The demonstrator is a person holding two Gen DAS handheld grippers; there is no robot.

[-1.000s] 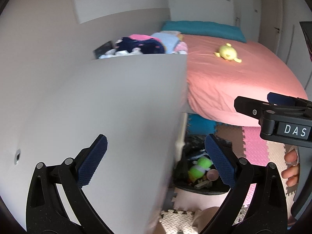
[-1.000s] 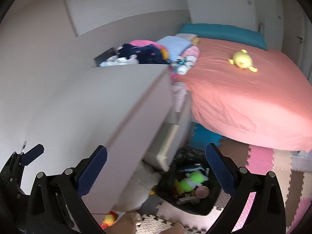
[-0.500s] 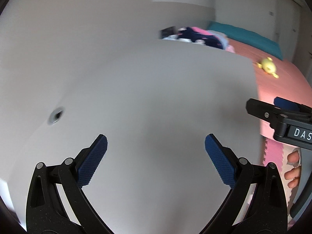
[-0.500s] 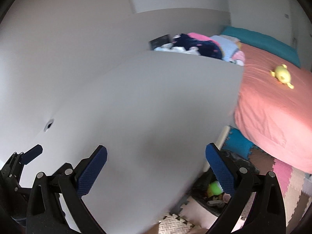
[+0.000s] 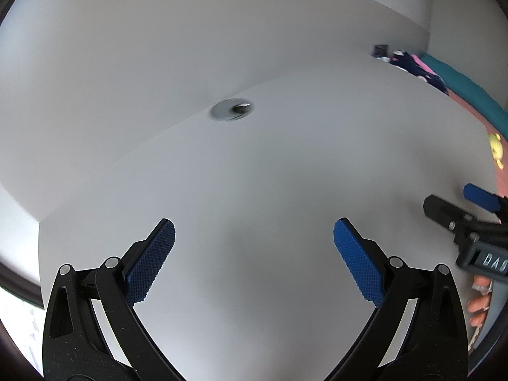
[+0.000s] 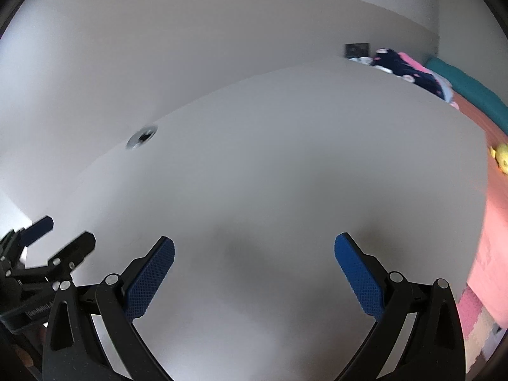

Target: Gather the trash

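Observation:
My left gripper (image 5: 254,260) is open and empty, held above a bare white desk top (image 5: 270,174). My right gripper (image 6: 254,273) is open and empty over the same desk top (image 6: 285,174). It also shows at the right edge of the left wrist view (image 5: 470,216), and the left gripper shows at the lower left of the right wrist view (image 6: 47,254). No trash and no bin show in either view now.
A round cable hole (image 5: 231,109) sits near the desk's back edge by the white wall (image 5: 190,31). A pile of clothes (image 6: 406,66) lies at the desk's far end. A pink bed (image 6: 495,184) with a yellow toy (image 6: 500,155) is to the right.
Both views have swung left, from the bed and the black floor bin full of trash to the desk top. The bin has left both views. Both grippers stay open.

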